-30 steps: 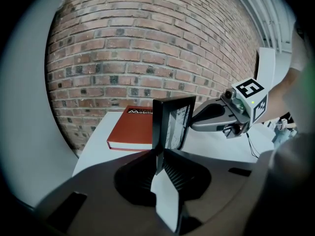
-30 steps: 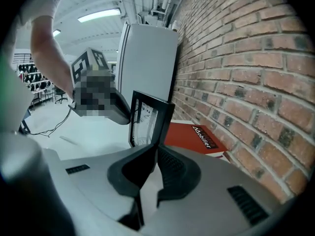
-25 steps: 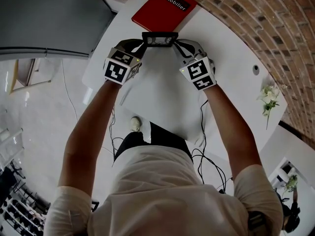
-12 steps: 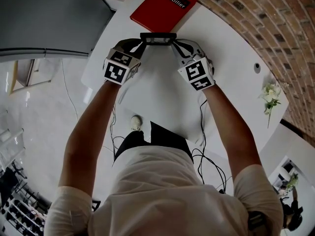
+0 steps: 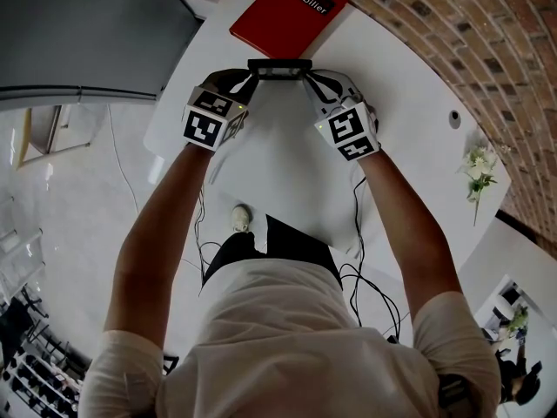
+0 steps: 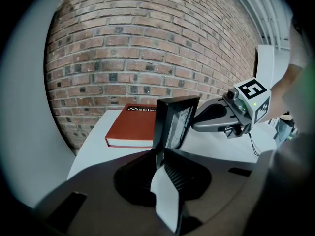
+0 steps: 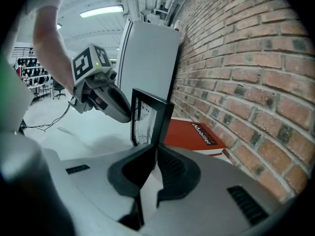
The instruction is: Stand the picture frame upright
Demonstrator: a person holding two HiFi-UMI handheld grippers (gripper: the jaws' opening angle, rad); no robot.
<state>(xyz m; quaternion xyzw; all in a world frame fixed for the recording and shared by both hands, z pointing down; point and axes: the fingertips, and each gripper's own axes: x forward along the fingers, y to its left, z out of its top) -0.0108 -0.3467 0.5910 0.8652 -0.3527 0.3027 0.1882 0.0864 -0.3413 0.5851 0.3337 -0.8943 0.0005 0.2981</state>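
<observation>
I hold a black picture frame [image 5: 279, 68] upright on the white surface [image 5: 287, 168], just in front of the red book [image 5: 280, 11]. My left gripper's [image 6: 160, 162] jaws pinch one side edge and have just been opening a little, with the edge between them. My right gripper's [image 7: 151, 157] jaws pinch the other edge. No view shows a back stand. If I release before the frame is propped, it could topple onto the book or away from it.

A pale, cream-white short-sleeved shirt [image 5: 287, 338] is worn, creased across the back, with dark trousers [image 5: 261, 244] and a light shoe [image 5: 240, 219]. Thin black cables [image 5: 355, 233] are seen hanging at the person's right.
</observation>
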